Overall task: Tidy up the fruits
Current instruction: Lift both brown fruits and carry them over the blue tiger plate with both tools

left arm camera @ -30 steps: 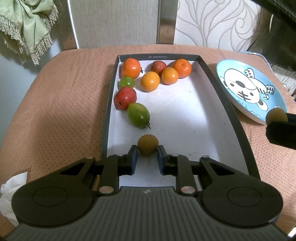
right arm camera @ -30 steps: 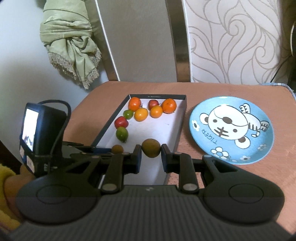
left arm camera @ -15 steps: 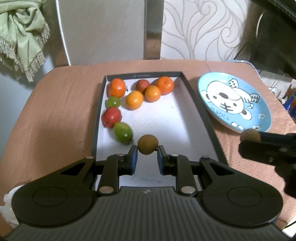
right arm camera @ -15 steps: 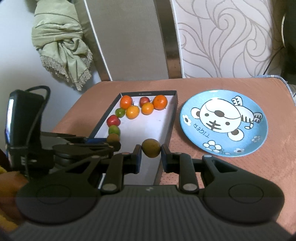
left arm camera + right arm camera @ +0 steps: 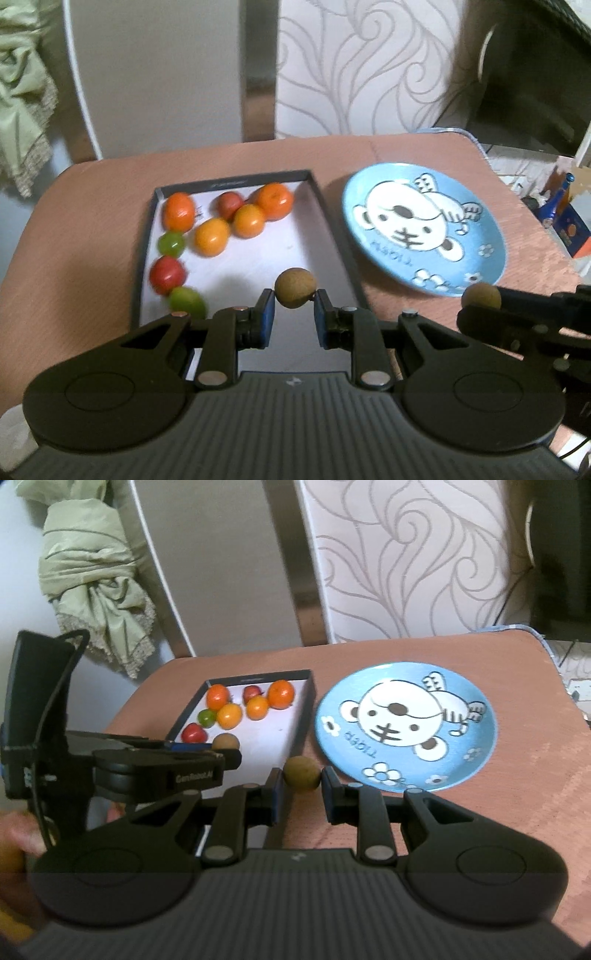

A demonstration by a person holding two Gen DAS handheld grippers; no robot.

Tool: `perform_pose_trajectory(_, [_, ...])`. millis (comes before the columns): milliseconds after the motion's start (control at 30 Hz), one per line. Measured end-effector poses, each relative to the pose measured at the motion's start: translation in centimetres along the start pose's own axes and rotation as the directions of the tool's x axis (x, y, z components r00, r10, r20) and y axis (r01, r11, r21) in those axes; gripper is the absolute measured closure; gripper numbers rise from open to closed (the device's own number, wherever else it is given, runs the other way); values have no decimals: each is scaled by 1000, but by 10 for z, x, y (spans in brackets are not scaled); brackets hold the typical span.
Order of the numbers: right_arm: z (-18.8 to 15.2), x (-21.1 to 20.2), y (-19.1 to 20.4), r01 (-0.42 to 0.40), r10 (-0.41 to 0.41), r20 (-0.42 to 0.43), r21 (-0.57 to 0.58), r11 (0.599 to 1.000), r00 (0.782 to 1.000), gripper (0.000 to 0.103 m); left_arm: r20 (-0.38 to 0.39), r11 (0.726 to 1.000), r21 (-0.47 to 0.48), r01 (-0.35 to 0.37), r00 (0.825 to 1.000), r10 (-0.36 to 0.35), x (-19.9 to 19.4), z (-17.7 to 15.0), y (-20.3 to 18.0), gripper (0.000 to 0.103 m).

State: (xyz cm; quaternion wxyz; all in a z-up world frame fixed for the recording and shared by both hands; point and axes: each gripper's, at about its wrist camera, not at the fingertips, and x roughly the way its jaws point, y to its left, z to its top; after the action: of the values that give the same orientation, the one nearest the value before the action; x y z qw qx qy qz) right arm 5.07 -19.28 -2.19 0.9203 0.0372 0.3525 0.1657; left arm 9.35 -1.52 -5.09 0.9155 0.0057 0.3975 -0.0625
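My left gripper (image 5: 294,295) is shut on a brown round fruit (image 5: 295,287) and holds it above the near right part of the black-rimmed white tray (image 5: 320,199). My right gripper (image 5: 301,777) is shut on a second brown fruit (image 5: 301,774), raised between the tray's right wall (image 5: 306,716) and the blue tiger plate (image 5: 406,727). In the tray lie several orange fruits (image 5: 210,236), a red one (image 5: 167,274) and two green ones (image 5: 186,301). The plate (image 5: 424,236) holds no fruit. The right gripper with its fruit (image 5: 481,296) shows at the right of the left wrist view.
The tray and plate sit on an orange-brown table (image 5: 524,775). A green cloth (image 5: 92,583) hangs at the back left. A patterned panel (image 5: 406,554) stands behind the table. Small items (image 5: 561,218) stand off the table's right edge.
Both grippers have lifted and pulled back with their brown fruits. The left one has shifted right, away from the row of red and green fruit, toward the tray's right side.
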Motion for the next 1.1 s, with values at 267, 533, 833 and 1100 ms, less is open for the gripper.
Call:
perform_pose_trajectory(267, [0, -9, -19, 59, -60, 19, 38, 998, 998, 77, 13, 997, 53, 61, 998, -62, 12, 20, -30, 76])
perform_pose_trajectory(533, [-4, -18, -35, 118, -120, 24, 75, 990, 992, 77, 3, 989, 99, 111, 994, -111, 29, 34, -56, 76])
perform_pose_trajectory(833, [-9, -30, -45, 176, -180, 28, 103, 979, 983, 77, -5, 979, 142, 148, 989, -149, 48, 45, -81, 76])
perform_pose_trajectory(1100, [-12, -34, -46, 206, -209, 15, 120, 971, 978, 77, -14, 974, 165, 158, 987, -157, 63, 52, -94, 76])
